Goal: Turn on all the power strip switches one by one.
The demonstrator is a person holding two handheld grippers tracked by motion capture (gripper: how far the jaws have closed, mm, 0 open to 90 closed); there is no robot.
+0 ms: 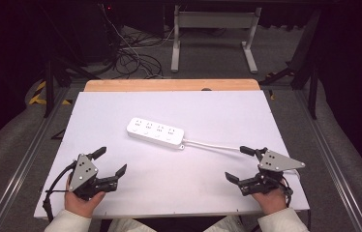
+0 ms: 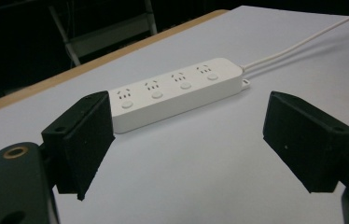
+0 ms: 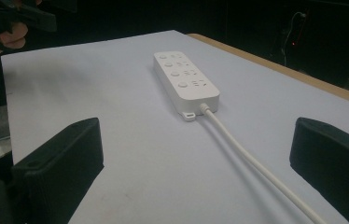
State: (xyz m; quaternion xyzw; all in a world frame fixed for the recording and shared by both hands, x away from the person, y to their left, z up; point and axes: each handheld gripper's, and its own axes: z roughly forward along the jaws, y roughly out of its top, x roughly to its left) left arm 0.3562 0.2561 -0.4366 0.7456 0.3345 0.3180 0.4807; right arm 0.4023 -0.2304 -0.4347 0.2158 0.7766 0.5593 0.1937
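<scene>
A white power strip [image 1: 155, 132] with several sockets lies flat near the middle of the white table top [image 1: 179, 188]. Its white cable [image 1: 213, 145] runs right toward my right gripper [image 1: 239, 163], which stands open near the front right corner with nothing in it. My left gripper [image 1: 110, 161] rests open at the front left, empty, its jaws facing the strip. In the left gripper view the power strip [image 2: 175, 91] lies beyond the wide-apart jaws. In the right gripper view the power strip [image 3: 186, 79] sits ahead and its cable [image 3: 252, 163] passes between the jaws without touching them.
A wooden strip [image 1: 172, 85] edges the far side of the table. Behind it on the floor stand a grey metal frame [image 1: 213, 34] and loose black cables [image 1: 130, 53]. Rails run along both sides of the table. The person's other hand [image 3: 0, 28] shows at upper left.
</scene>
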